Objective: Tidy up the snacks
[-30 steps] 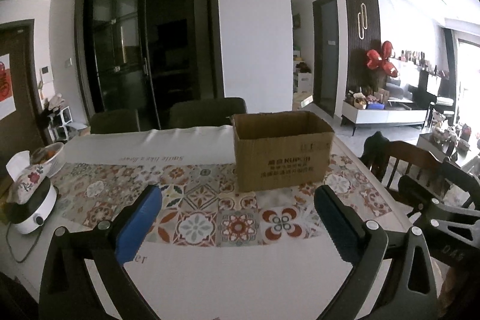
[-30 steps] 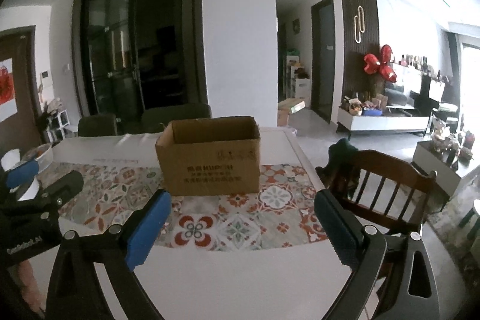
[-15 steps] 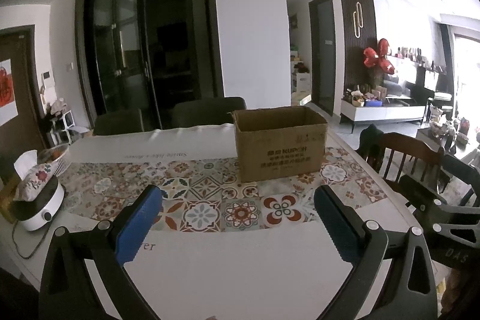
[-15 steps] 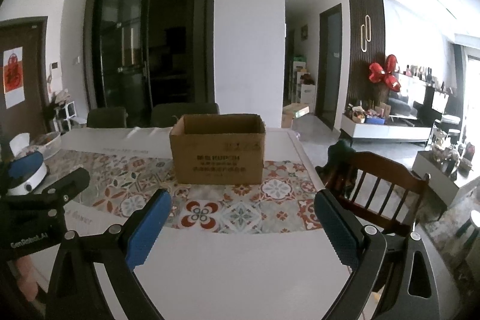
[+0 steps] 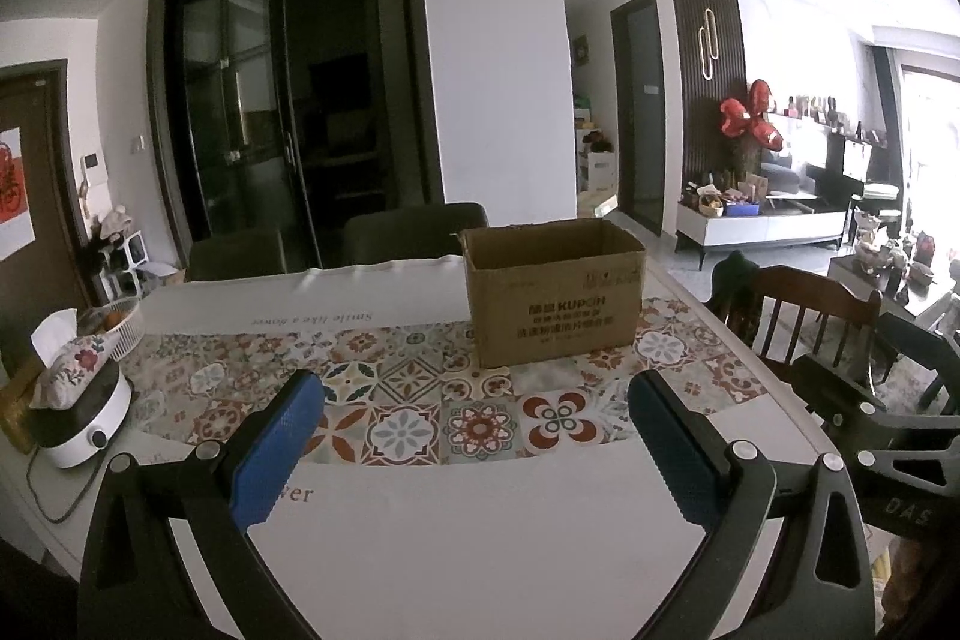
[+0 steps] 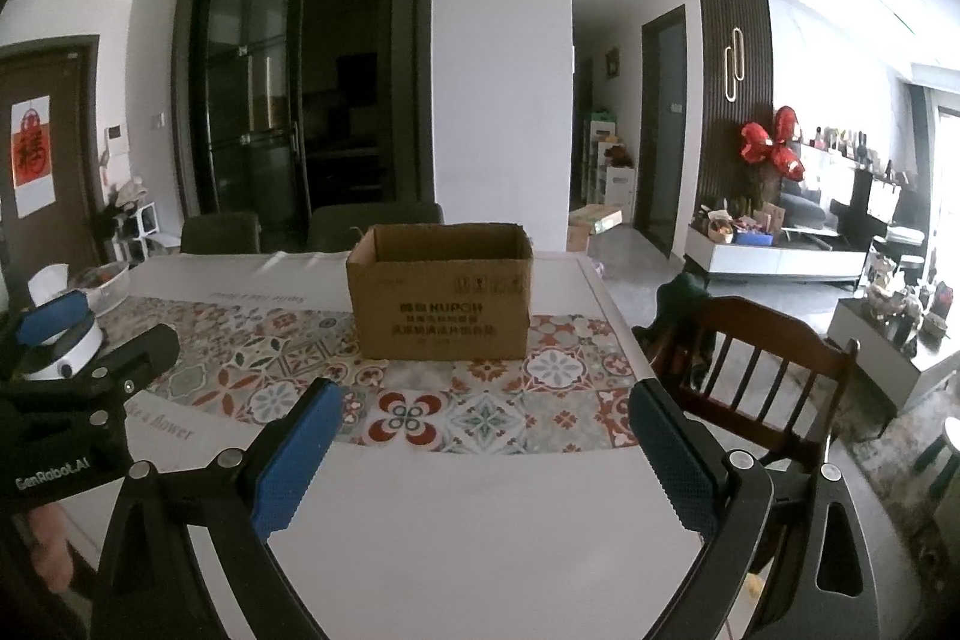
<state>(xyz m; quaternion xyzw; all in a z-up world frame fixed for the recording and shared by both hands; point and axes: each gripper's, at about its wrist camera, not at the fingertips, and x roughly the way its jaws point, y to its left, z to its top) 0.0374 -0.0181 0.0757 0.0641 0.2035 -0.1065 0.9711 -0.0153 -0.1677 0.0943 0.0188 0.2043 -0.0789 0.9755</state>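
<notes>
Both my grippers, left gripper [image 5: 474, 436] and right gripper [image 6: 483, 445], are spread and empty. Cardboard box [image 6: 440, 299] ahead of fingers, contents hidden; no snacks visible, progress unclear.

both wrist views look forward, raised over the near table [image 5: 480, 532] edge; both share the cardboard box [image 6: 440, 301] ahead, the right view from further right.
</notes>
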